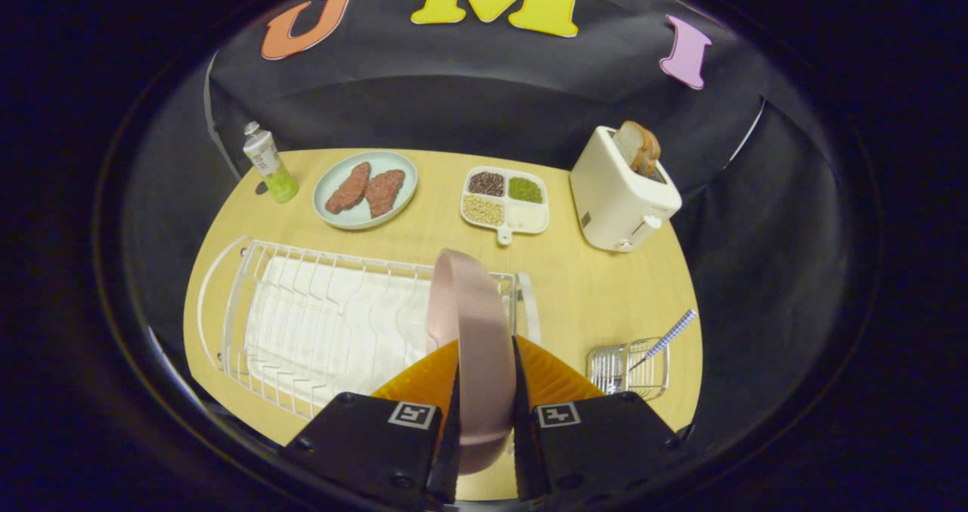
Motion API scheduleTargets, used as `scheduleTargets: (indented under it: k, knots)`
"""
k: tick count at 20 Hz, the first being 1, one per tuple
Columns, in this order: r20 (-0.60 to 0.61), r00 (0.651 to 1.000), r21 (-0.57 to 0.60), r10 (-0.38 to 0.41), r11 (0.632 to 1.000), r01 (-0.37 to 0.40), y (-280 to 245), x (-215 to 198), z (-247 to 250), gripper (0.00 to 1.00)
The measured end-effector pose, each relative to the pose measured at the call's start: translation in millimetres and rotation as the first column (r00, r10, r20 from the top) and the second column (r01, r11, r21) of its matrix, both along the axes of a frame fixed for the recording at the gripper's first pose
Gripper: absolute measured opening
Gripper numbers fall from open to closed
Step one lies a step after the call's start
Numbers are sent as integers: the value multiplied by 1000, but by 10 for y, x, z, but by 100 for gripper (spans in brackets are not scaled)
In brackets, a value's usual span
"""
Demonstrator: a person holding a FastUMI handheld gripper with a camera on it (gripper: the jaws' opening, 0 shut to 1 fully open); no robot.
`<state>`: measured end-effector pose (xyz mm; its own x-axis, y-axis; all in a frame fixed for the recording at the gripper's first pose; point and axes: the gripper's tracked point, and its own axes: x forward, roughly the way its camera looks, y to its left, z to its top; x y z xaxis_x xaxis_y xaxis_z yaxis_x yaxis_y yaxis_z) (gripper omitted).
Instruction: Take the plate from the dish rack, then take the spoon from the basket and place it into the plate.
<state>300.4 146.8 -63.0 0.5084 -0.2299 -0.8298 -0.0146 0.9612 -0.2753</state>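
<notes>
Pink plate (473,323) stands edgewise, clamped by hand-held gripper (486,380) above dish rack (302,323).

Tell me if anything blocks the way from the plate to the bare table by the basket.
Nothing visible does. The gripper is shut on the pink plate, above the rack's end; the table between the rack and the basket lies bare.
</notes>
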Motion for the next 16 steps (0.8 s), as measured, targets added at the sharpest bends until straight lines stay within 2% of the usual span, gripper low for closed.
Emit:
scheduleTargets:
  k: [3,7,11,16]
  knots:
    - [60,998,-39,-26,999,29,-88,-4,167,34]
    - [145,989,-18,-31,999,34,-124,-55,430,31]
    - [210,978,0,-5,1000,5,-97,-312,682,31]
    - [222,973,144,56,985,-90,123,-949,465,31]
